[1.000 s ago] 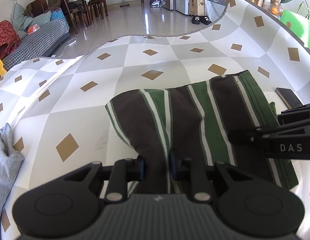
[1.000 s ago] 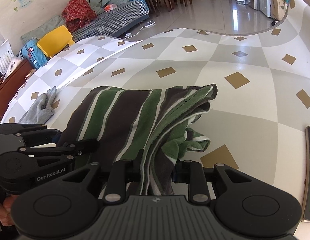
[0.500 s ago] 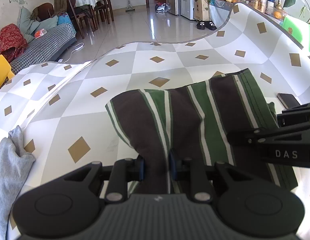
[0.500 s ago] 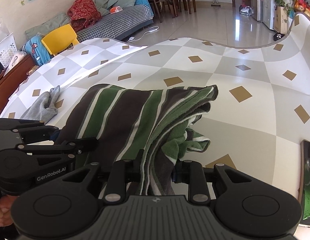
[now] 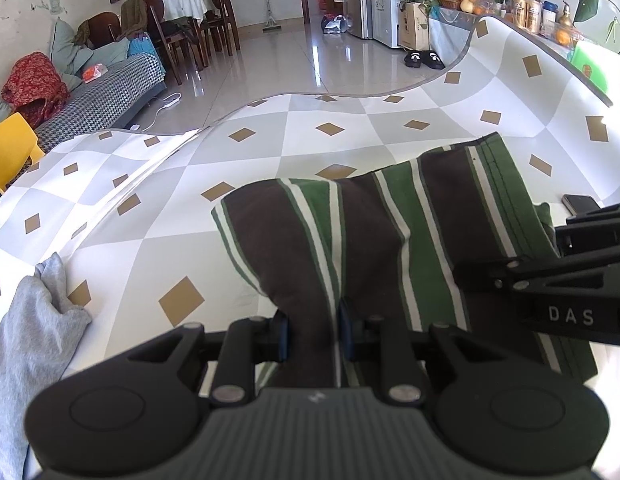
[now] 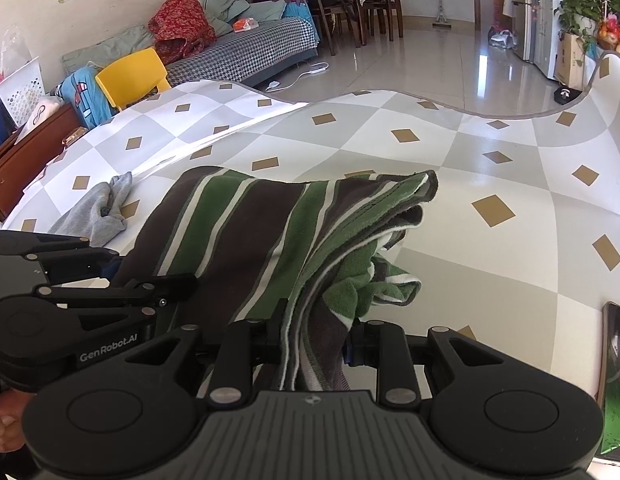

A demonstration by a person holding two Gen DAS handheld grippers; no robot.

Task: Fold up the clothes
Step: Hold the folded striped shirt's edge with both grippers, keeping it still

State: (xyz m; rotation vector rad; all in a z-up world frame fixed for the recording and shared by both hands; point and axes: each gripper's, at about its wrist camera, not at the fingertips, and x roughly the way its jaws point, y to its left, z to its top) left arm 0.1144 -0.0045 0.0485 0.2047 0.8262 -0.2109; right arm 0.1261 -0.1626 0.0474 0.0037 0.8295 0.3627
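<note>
I've got the left gripper (image 5: 313, 322) pinched on the near edge of the striped shirt (image 5: 389, 232), and the right gripper (image 6: 315, 338) clamped on a thicker bunch of layers at its other near corner. Two grips on one edge keep it taut and level. The shirt lies folded in layers on the checkered table (image 5: 310, 140), loose sleeve poking out right. Grey cloth (image 5: 26, 340) sits apart, left.
</note>
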